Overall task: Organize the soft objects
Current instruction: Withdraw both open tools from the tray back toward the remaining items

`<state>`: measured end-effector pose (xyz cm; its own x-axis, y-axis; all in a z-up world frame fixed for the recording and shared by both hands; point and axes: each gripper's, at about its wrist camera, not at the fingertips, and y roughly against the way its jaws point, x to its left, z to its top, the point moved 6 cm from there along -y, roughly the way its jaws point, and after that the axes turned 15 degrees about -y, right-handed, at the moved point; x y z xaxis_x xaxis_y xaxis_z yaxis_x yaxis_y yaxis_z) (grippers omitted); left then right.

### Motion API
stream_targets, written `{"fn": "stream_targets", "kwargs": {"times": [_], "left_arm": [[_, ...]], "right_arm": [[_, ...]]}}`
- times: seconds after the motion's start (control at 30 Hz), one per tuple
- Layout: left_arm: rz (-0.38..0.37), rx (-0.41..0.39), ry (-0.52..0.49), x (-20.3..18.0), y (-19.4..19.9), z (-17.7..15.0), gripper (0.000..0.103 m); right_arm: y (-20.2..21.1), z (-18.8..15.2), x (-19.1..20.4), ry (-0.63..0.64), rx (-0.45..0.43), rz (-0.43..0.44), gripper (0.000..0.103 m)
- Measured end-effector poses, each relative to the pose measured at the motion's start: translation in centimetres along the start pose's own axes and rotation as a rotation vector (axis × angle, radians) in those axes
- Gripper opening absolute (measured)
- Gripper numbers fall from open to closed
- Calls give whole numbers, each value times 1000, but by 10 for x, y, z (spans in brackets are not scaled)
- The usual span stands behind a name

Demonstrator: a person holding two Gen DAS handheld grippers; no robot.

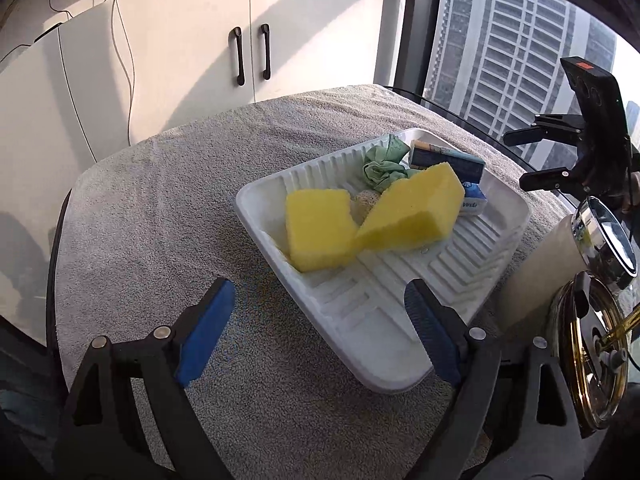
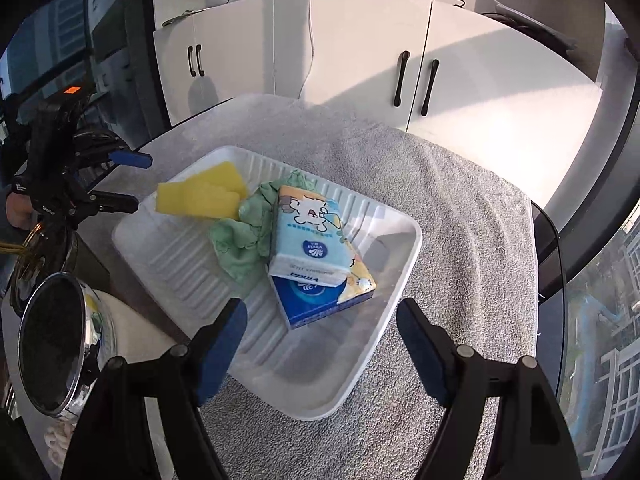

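Note:
A white ribbed tray (image 1: pixel 472 264) (image 2: pixel 168 256) sits on a grey towel. It holds two yellow sponges (image 1: pixel 320 234) (image 1: pixel 416 212), which also show in the right wrist view (image 2: pixel 200 196), a crumpled green cloth (image 1: pixel 382 168) (image 2: pixel 244 236) and two tissue packs (image 1: pixel 444 158), one cartoon-printed (image 2: pixel 308 232) on top of a blue one (image 2: pixel 312 300). My left gripper (image 1: pixel 320 328) is open and empty over the tray's near corner. My right gripper (image 2: pixel 320 344) is open and empty at the tray's opposite edge. Each gripper shows in the other's view (image 1: pixel 532 156) (image 2: pixel 128 182).
The grey towel (image 1: pixel 160 200) (image 2: pixel 460 208) covers a round table. White cabinets (image 1: pixel 248 32) (image 2: pixel 400 60) stand behind. A window (image 1: pixel 512 40) is beside the table. A shiny round glass-and-gold object (image 1: pixel 596 320) (image 2: pixel 56 340) stands beside the tray.

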<state>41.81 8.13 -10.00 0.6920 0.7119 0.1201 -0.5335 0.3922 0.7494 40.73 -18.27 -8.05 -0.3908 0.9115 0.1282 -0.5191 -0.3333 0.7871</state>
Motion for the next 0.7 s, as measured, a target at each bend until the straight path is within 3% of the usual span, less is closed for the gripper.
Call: {"fn": "stream_targets", "kwargs": {"times": [0.1,0.23,0.43,0.7], "left_arm": [[27,-24,40,6,8,0,103],[64,-38,85,14,16,-3,103],[138,-54,144,27,30,-9,103],[220,-87,223,24,78,-35,103]], "right_arm": [[4,2,2,-8,-9,7,94],[8,4,-4,-38,-18,0,103],[18,0,-10,-58,-35,-23,103],[56,-19,-25,-131,-90,-44,103]]}}
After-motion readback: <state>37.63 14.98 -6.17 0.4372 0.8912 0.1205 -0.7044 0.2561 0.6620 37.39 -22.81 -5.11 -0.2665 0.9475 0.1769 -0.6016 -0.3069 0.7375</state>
